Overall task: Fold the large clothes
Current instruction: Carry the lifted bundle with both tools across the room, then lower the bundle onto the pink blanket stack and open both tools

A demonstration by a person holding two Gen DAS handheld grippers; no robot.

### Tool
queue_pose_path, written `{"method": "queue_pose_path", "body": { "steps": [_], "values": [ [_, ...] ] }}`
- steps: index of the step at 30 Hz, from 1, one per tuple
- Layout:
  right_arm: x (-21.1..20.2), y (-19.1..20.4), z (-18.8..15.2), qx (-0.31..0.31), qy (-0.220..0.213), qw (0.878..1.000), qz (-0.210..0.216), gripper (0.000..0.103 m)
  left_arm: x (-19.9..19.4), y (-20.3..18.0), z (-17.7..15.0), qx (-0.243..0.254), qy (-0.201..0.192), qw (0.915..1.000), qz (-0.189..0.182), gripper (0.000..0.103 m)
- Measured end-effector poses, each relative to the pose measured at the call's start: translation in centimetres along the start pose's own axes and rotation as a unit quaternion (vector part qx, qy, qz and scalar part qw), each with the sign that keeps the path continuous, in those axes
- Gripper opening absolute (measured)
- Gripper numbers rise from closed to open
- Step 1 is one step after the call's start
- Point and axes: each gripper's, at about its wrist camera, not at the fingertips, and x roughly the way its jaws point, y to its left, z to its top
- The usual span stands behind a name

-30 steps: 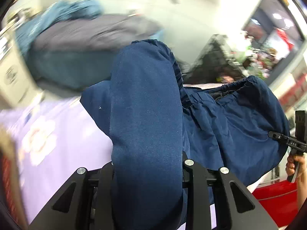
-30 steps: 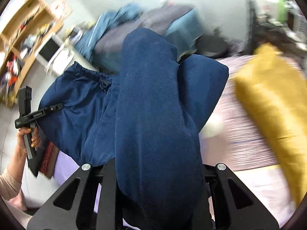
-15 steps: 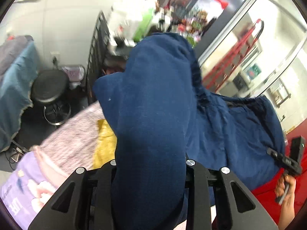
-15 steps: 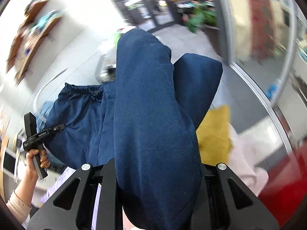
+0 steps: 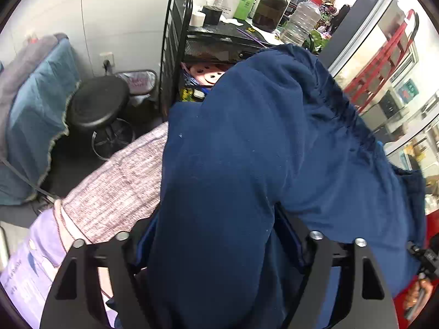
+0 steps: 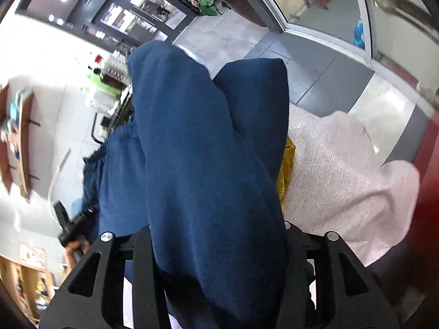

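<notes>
In the left wrist view, a teal cloth [image 5: 33, 126] hangs at the far left, its fringed edge just beside a round black stool [image 5: 97, 101] standing on dark floor. Right of the stool rises a black wire rack [image 5: 175, 54] whose top shelf is crowded with bottles [image 5: 270, 8]; their labels are too small to read. A pale woven blanket [image 5: 115, 189] covers the bed, its far edge ending short of the stool and rack, with bare floor between. At the lower left corner lies a lilac sheet [image 5: 24, 277] with faint print that cannot be read.

The navy trousers [image 5: 247, 164] drape over the left gripper [image 5: 216, 246]; its jaws are opening and stand wide, the cloth lying loose between them with gaps at both pads. The gathered waistband runs off to the right toward the right gripper [image 5: 422, 257], small at the frame's edge.

In the right wrist view the trousers [image 6: 208, 164] likewise hang between the opening jaws of the right gripper [image 6: 216, 246], filling the space between them; whether the pads still pinch cannot be told. A yellow cloth [image 6: 285, 175] peeks out beside them on the pink blanket [image 6: 343, 181], beyond whose far edge lies open grey tiled floor [image 6: 315, 76].
</notes>
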Motion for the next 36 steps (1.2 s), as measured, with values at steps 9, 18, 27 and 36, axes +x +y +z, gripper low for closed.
{"method": "queue_pose_path", "body": {
  "steps": [9,18,27,36],
  "values": [
    [0.2,-0.3,0.2,0.010,-0.010,1.000,0.000,0.050,-0.8,-2.9,0.2,0.099,-0.031,0.9895,0.100,0.092],
    [-0.8,0.5,0.2,0.008,-0.021,1.000,-0.021,0.055,-2.3,-4.1,0.4,0.149,-0.040,0.9759,0.154,0.092],
    [-6.0,1.4,0.4,0.043,-0.080,0.990,-0.110,0.079,-9.2,-1.4,0.3,0.093,-0.088,0.9615,0.243,0.097],
    [-8.7,14.0,-4.7,-0.173,-0.084,0.949,-0.249,0.097,-13.6,-5.8,-5.4,0.088,-0.031,0.9800,0.176,0.097]
  ]
}}
